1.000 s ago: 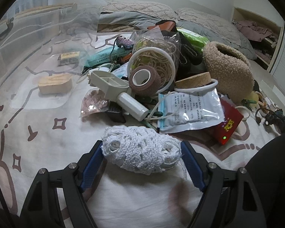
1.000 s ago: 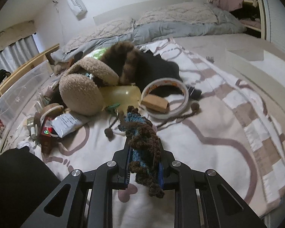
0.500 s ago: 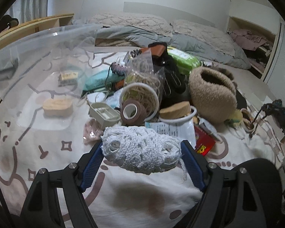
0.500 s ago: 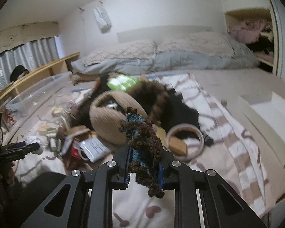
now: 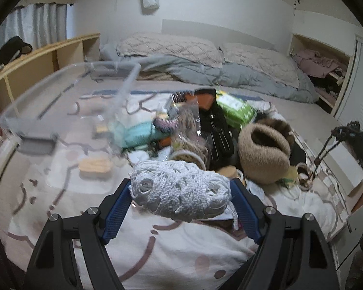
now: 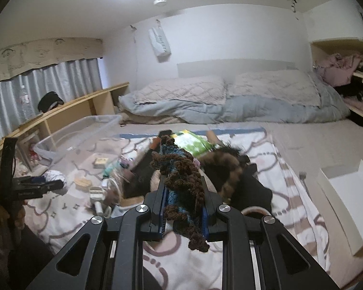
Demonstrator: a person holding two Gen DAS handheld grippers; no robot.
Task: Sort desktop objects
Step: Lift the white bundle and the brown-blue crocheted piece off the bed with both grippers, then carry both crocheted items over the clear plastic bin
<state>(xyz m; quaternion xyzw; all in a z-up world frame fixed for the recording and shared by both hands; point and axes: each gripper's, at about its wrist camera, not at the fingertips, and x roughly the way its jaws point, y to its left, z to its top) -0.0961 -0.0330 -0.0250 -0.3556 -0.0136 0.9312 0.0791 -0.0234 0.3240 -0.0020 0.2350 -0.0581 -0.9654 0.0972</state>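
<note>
The white crochet piece point(image 5: 181, 193) sits clamped across your left gripper point(image 5: 180, 205), jaws wide because it is bulky, held above the blanket with the clear bin point(image 5: 67, 101) ahead to the left, likely its destination. On your right, the brown-and-blue yarn piece point(image 6: 181, 181) hangs pinched in your right gripper point(image 6: 182, 207), jaws narrow, clear of the clutter pile point(image 6: 215, 166).
</note>
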